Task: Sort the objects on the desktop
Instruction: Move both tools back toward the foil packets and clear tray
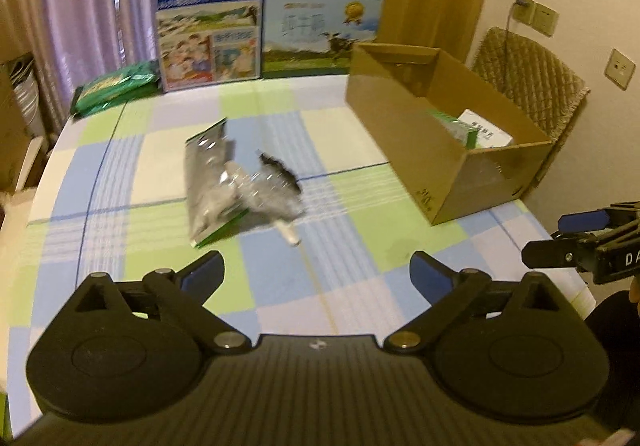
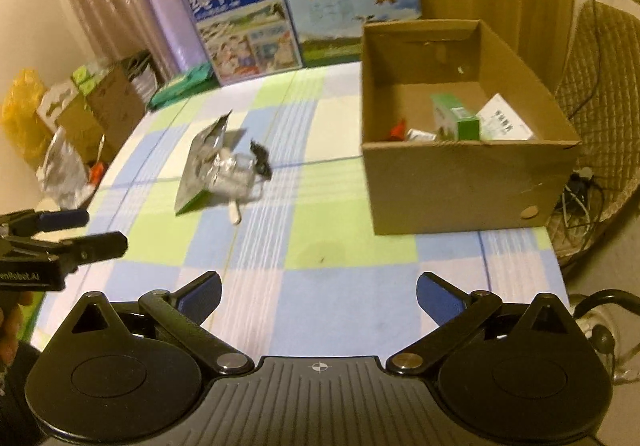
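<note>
**Silver pouch and small items mid-table, both grippers empty and spread**

A crumpled silver foil pouch [image 1: 212, 181] with a green lower edge lies near the middle of a table covered in a blue, green and white checked cloth [image 1: 340, 286]. Touching its right side is a blurred clump of clear wrapping [image 1: 268, 193] with a small black item [image 1: 280, 171] at its top. A short white stick-like piece [image 1: 289, 233] pokes out below the clump, toward the near edge; blur hides what it is.

To the right, well apart from the pouch, an open cardboard box [image 2: 460, 189] sits at the table's right edge. Inside it are a green carton [image 2: 456, 119], a white printed packet [image 2: 506, 121] and a small red item [image 2: 397, 129]. Bare cloth lies between the pouch and the box.

Along the far edge stand two milk cartons side by side: a tall blue one [image 1: 208, 21] and a lower pale blue one [image 1: 320, 29]. A flat green packet [image 1: 116, 85] rests at the far left corner.

The left gripper [image 1: 316, 274] hovers over the near edge, jaws spread wide, holding nothing. The right gripper [image 2: 318, 294] is beside it, also spread wide and empty.

Off the table, a quilted chair [image 1: 528, 81] stands at the right, and boxes and bags [image 2: 76, 121] clutter the floor at left.
</note>
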Tool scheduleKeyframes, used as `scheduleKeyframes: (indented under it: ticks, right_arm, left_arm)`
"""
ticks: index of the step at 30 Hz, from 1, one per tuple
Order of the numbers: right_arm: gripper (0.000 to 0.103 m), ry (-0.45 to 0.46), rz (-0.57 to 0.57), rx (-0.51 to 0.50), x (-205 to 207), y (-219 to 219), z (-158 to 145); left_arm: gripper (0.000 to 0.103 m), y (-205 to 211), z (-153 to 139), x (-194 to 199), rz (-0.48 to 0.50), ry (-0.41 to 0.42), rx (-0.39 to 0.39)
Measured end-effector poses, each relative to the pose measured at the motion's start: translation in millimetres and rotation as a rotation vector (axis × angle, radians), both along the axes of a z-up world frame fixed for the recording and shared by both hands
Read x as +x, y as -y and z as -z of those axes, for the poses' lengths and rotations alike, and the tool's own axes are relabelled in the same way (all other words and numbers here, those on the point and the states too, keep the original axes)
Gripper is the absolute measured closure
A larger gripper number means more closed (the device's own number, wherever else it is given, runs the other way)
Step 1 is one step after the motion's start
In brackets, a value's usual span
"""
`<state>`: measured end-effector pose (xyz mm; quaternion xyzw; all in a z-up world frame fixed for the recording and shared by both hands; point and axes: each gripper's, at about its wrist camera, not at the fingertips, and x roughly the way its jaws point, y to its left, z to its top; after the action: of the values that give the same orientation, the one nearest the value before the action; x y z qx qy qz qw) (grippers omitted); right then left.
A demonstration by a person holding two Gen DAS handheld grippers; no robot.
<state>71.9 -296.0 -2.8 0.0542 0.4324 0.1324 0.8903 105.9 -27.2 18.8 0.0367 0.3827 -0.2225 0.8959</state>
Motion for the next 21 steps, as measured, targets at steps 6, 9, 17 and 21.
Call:
scheduleKeyframes:
  ticks: [6,9,17,21]
  right_arm:
    - [0.002,-0.021,-0.039,-0.025,-4,-21,9]
    - [0.002,-0.03,-0.052,-0.029,-5,-28,13]
    - [0.002,-0.044,-0.078,-0.036,-3,-42,19]
    - [0.002,-0.048,-0.088,-0.025,-2,-45,22]
  left_arm:
    - [0.005,-24,8,-5,-0.036,-0.025,-0.006]
    - [0.005,-30,10,-5,-0.044,-0.03,-0.007]
    - [0.005,-40,14,-3,-0.056,-0.036,-0.003]
    - [0.005,-45,15,0,-0.063,-0.038,0.006]
